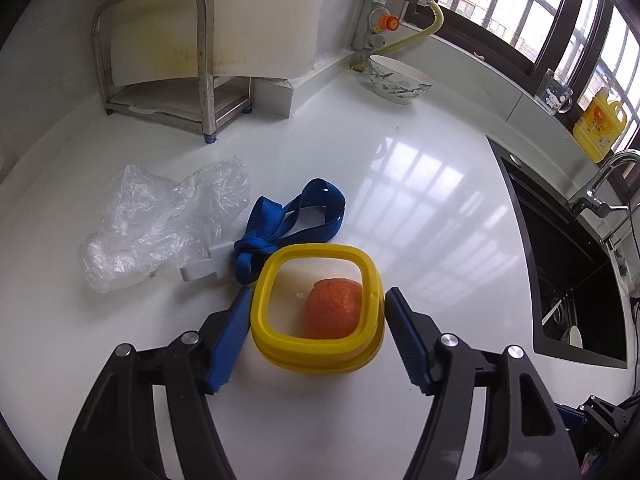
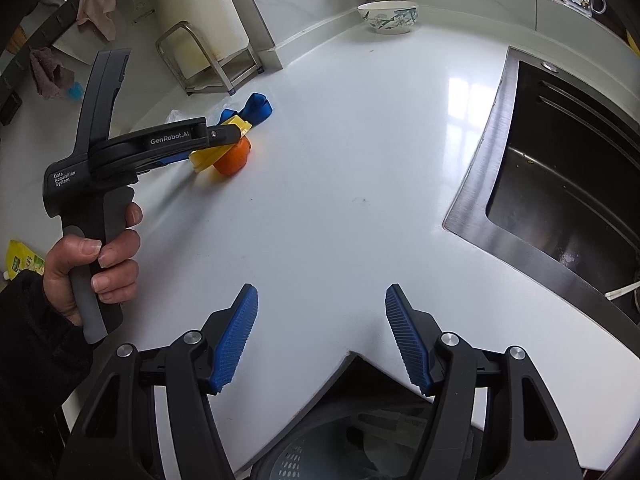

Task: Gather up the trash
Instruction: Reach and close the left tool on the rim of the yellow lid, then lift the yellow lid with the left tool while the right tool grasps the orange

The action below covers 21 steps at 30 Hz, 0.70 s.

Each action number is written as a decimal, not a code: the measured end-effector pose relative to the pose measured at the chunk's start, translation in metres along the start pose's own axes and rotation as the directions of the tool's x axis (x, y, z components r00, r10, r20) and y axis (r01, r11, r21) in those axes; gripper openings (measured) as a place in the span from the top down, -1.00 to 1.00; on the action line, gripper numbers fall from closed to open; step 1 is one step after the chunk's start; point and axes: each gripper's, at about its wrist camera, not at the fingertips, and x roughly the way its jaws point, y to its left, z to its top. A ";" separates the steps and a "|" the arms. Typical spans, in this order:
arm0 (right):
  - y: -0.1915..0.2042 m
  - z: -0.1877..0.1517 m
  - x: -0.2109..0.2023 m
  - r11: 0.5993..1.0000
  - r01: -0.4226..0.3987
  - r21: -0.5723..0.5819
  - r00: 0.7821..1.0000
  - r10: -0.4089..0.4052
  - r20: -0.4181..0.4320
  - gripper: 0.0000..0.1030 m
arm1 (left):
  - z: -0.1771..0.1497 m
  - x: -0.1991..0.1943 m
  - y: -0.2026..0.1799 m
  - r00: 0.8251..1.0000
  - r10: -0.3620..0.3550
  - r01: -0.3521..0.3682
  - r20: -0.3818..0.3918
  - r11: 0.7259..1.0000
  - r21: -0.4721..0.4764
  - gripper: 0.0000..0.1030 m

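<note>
Left gripper (image 1: 318,308) fingers clamped on yellow-rimmed container (image 1: 316,306); right gripper (image 2: 322,336) fingers apart, empty. Risk: smooth rim slips, orange (image 1: 334,308) spills.

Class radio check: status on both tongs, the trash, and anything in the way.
Left tongs astride yellow-rimmed tub with orange, grip unclear. Right tongs open, empty. Blue strap touching tub's far side.

Wide bare counter (image 1: 420,200) from twelve to three o'clock of the yellow container (image 1: 316,308), up to the sink (image 1: 560,264) edge. Crowded at ten and eleven by blue strap (image 1: 296,216) and crumpled plastic bag (image 1: 160,220), strap just beside the rim. Farther off at eleven, metal rack (image 1: 160,52); at one, bowl (image 1: 400,78).
</note>
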 end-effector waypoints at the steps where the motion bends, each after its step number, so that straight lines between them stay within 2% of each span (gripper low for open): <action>1: 0.001 0.000 0.000 1.000 -0.002 -0.002 1.000 0.002 -0.001 -0.24 | 0.000 -0.002 0.000 1.000 0.001 -0.001 0.004 1.000 0.001 -0.27; 6: 0.003 0.004 0.000 1.000 -0.010 -0.007 1.000 0.010 0.013 -0.24 | 0.000 -0.021 0.003 0.999 0.025 -0.024 0.040 1.000 -0.012 -0.27; 10: 0.008 0.011 0.001 1.000 -0.022 -0.012 0.999 0.022 0.029 -0.24 | -0.003 -0.043 0.007 0.993 0.093 -0.092 0.068 0.996 -0.015 -0.27; 17: 0.028 0.032 0.016 0.998 -0.044 -0.055 0.998 0.046 0.045 -0.24 | -0.033 -0.085 0.016 0.967 0.227 -0.225 0.119 0.974 -0.033 -0.26; 21: 0.045 0.049 0.027 0.995 -0.055 -0.088 0.996 0.060 0.059 -0.24 | -0.051 -0.103 0.025 0.956 0.266 -0.261 0.124 0.964 -0.055 -0.26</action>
